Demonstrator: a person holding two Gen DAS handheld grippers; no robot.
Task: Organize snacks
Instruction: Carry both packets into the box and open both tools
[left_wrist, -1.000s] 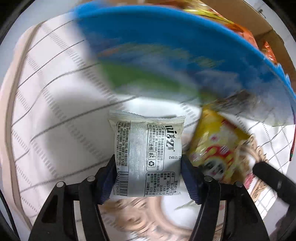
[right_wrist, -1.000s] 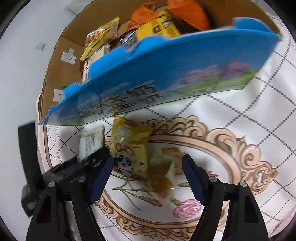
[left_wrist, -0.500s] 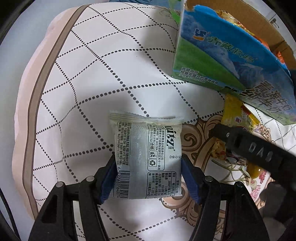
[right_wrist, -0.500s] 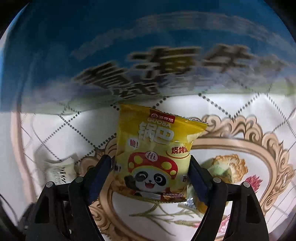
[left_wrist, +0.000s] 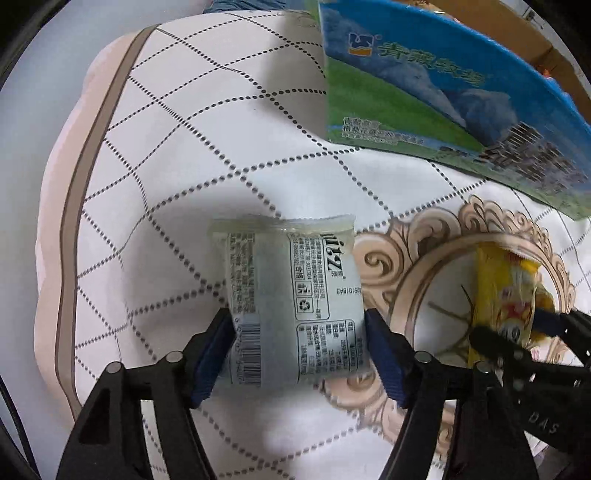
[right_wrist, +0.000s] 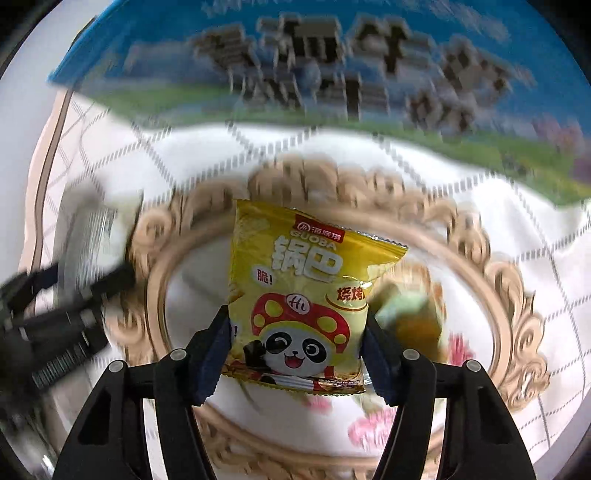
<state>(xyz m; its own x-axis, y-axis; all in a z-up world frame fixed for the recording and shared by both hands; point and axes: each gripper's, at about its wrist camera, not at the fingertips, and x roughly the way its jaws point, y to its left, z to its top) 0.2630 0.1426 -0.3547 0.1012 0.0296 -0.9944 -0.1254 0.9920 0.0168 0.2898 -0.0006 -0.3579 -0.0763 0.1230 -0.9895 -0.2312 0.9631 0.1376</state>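
Note:
A white-silver snack packet (left_wrist: 291, 302) with printed text and a barcode sits between the blue pads of my left gripper (left_wrist: 295, 326). The pads touch both its sides while the jaws ease open a little. A yellow snack packet (right_wrist: 303, 295) with a panda and a red mushroom cap is between the pads of my right gripper (right_wrist: 295, 332). Those jaws are closing and both pads press its edges. In the left wrist view the yellow packet (left_wrist: 502, 295) shows at the right with the other gripper's black fingers around it.
A tall blue-and-green carton (left_wrist: 424, 92) stands at the far side, with a brown cardboard box (left_wrist: 517, 33) behind it. A green-orange wrapped snack (right_wrist: 410, 317) lies just right of the yellow packet. Everything rests on a white cloth (left_wrist: 184, 147) with dotted diamonds and an ornate beige frame.
My right gripper came down over the yellow packet and its jaws narrowed onto it. My left gripper carried the white packet sideways, so the carton now sits further up and right.

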